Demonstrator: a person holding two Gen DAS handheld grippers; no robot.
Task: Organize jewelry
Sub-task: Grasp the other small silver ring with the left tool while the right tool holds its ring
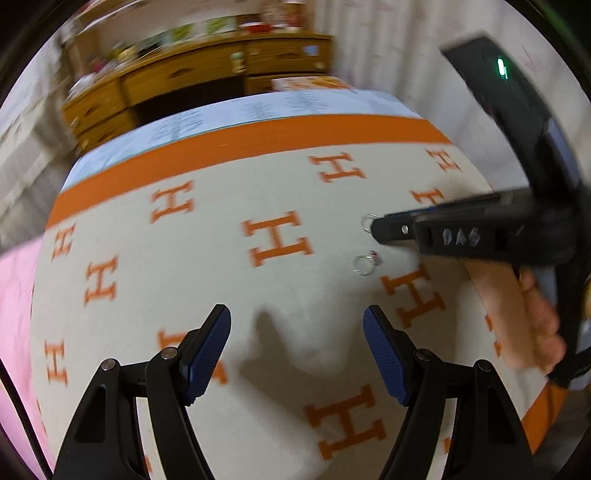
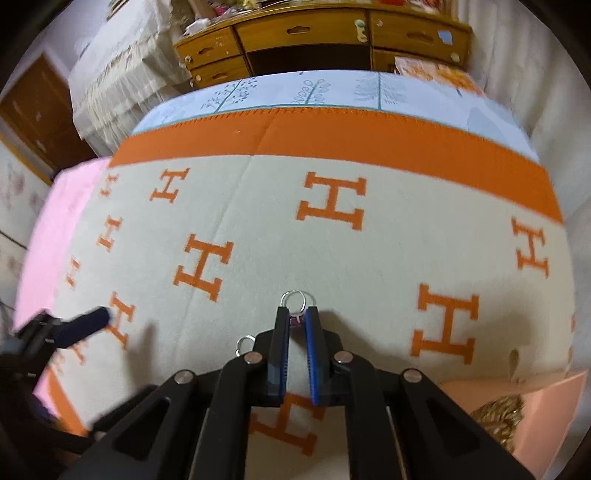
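Note:
My right gripper (image 2: 296, 318) is shut on a silver ring (image 2: 293, 301) with a purple stone, held just above the cream blanket with orange H letters (image 2: 258, 229). The same ring (image 1: 368, 222) shows at the right gripper's tip (image 1: 376, 230) in the left wrist view. A second silver ring (image 1: 364, 264) lies on the blanket just below it; it also shows beside my right fingers (image 2: 245, 343). My left gripper (image 1: 297, 326) is open and empty, hovering over the blanket nearer than both rings.
A pink box (image 2: 546, 417) with gold-coloured jewelry (image 2: 498, 417) sits at the lower right. A pink sheet (image 2: 55, 229) lies at the left. A wooden desk with drawers (image 2: 314, 33) stands beyond the bed.

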